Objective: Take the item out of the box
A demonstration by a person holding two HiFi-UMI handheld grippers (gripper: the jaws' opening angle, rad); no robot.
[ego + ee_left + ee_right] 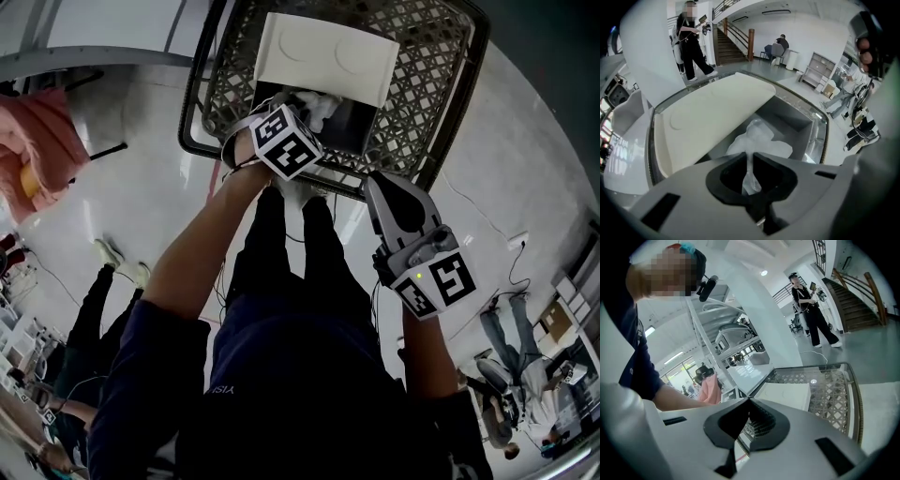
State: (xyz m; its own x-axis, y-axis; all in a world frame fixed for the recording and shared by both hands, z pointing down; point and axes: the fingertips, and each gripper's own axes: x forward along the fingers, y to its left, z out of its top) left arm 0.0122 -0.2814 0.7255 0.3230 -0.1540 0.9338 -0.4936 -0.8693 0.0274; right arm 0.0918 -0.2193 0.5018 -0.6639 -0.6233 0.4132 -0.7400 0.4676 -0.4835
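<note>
An open box [352, 127] with a white lid [323, 56] folded back sits in a black wire basket [441, 84]. Inside lies an item in a clear plastic bag [316, 106]. My left gripper [298, 114] reaches into the box from the near side. In the left gripper view the left gripper [750, 161] is shut on a thin fold of the plastic bag [761, 140], beside the raised lid [712, 112]. My right gripper [377, 180] hangs outside the basket's near rim, away from the box. Seen in its own view, the right gripper [749, 401] is shut with nothing held, facing the basket [834, 390].
The basket stands on a glossy white floor [141, 187]. A person in black [691, 42] stands beyond it near a staircase [733, 44]. A pink cloth [42, 141] is at the far left. More people and shelving are at the right edge.
</note>
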